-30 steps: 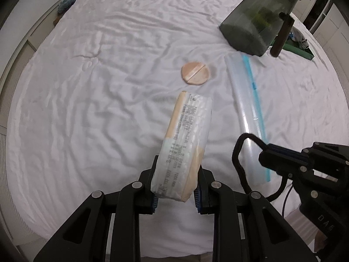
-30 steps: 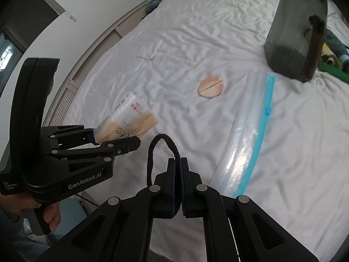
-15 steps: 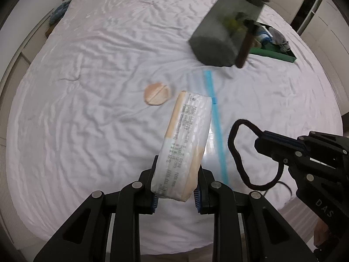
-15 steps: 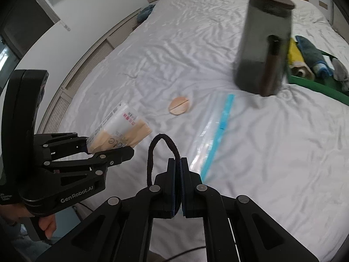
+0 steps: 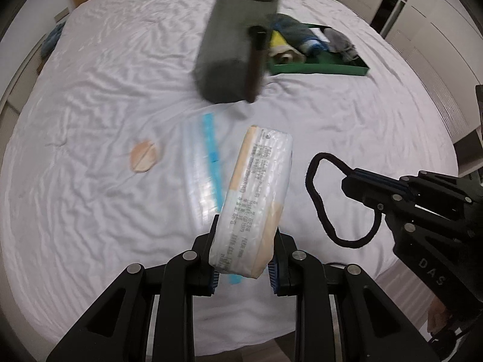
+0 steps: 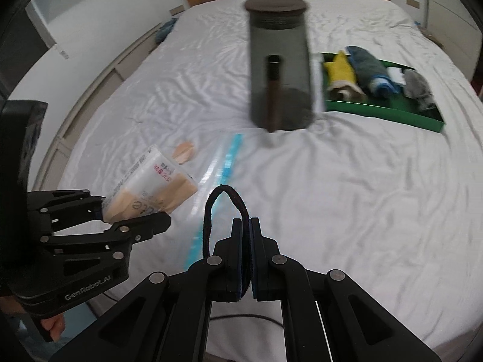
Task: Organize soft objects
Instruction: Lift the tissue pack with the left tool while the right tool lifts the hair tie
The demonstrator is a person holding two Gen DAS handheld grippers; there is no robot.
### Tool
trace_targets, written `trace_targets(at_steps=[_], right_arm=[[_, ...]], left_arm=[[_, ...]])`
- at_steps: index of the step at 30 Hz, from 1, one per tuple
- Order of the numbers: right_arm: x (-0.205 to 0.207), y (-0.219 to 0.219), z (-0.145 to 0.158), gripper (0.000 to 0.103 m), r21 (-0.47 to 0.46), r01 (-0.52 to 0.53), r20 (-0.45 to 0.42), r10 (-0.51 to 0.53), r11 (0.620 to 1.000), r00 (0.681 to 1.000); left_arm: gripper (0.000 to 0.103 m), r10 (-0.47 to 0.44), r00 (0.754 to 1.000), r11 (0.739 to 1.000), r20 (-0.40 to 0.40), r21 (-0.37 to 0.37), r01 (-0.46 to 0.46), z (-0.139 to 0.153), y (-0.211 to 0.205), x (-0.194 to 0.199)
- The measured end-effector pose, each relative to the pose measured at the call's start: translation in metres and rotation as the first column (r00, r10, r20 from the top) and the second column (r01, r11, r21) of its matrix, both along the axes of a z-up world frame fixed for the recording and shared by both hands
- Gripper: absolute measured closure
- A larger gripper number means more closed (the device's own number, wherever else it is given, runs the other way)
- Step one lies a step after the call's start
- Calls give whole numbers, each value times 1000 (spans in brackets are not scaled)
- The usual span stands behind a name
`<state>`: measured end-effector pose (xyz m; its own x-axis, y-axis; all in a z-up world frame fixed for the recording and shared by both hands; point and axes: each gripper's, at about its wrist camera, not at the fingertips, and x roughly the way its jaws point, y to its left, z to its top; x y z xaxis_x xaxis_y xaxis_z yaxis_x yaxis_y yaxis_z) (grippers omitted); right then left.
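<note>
The left gripper clamps a wrapped pad packet; the right gripper pinches a black loop, above the near bed edge, wide sheet beyond.

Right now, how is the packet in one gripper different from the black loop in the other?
The packet is fat, pale and printed; the loop is thin, black and plain. The left gripper stays partly open around the packet; the right gripper is shut on the loop. Both hang above the bed.

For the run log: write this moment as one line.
left gripper: shut on cotton-pad pack | right gripper: shut on black loop | zip bag: on bed | both above bed
</note>
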<state>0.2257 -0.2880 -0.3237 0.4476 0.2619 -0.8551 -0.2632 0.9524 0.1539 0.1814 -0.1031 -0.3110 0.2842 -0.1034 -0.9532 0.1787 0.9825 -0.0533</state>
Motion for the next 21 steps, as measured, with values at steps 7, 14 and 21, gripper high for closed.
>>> trace_targets(at_steps=[7, 14, 21], right_arm=[[-3, -44, 18, 100, -56, 82, 36, -80, 995, 996], [6, -88, 36, 100, -84, 154, 72, -148, 985, 986], [27, -124, 51, 100, -95, 203, 117, -191, 975, 975]], left_arm=[[81, -55, 998, 998, 16, -31, 56, 1, -58, 18], [81, -78, 996, 994, 44, -69, 81, 4, -107, 45], [81, -57, 996, 993, 64, -103, 63, 7, -149, 85]])
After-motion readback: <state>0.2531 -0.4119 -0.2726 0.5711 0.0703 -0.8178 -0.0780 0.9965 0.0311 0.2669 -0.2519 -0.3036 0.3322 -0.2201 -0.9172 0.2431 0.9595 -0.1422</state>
